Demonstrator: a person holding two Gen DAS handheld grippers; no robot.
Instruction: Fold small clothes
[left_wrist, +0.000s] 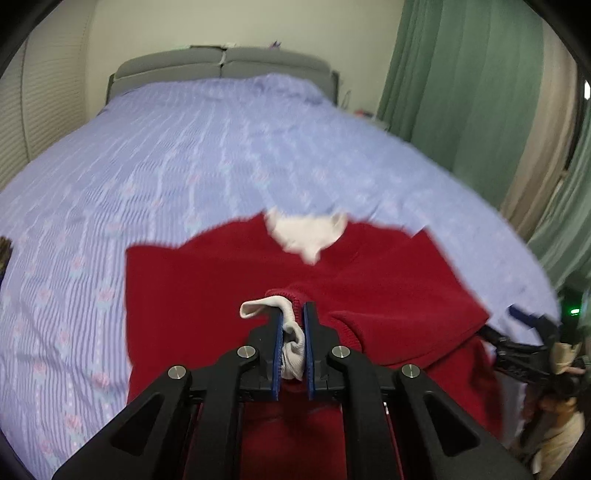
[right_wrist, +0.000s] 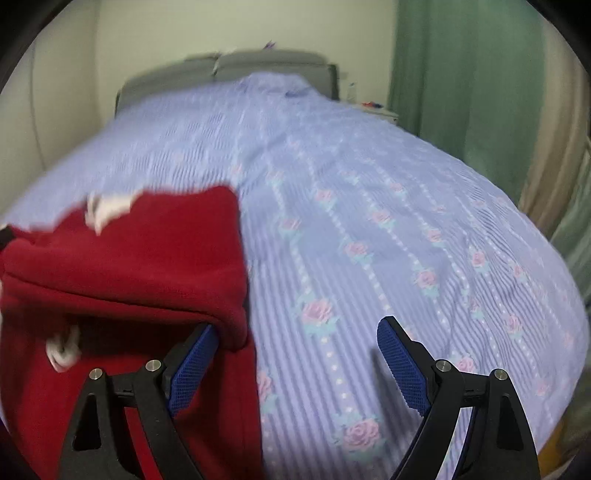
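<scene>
Right now my left gripper (left_wrist: 297, 314) is clamped tight on a white ribbed cuff (left_wrist: 291, 343) that sticks out of the end of a red sleeve (left_wrist: 288, 293); the cuff is bunched between the blue pads, with a loose loop of it curling out to the left of the fingertips. That sleeve belongs to the small red fleece top (left_wrist: 207, 288), which lies spread on the bed with its white collar (left_wrist: 306, 234) at the far edge, pointing toward the grey headboard (left_wrist: 225, 64). The sleeve I hold is drawn in over the body of the top, and a rounded fold of red fleece sits just to the right of my fingers.

My right gripper (right_wrist: 297, 334) stands wide, nothing between its pads. Its left finger (right_wrist: 192, 369) is right at the edge of the red top, under a thick folded roll of fleece, though I cannot tell whether it touches; its right finger is over bare bedding. From the left wrist camera I see that gripper at the far right, beside the garment's edge, with part of the person's hand behind it.

Under everything is the lavender bedspread (right_wrist: 406, 229), striped and printed with pink roses. Green curtains (left_wrist: 461, 85) hang on the right. Both views are somewhat blurred.
</scene>
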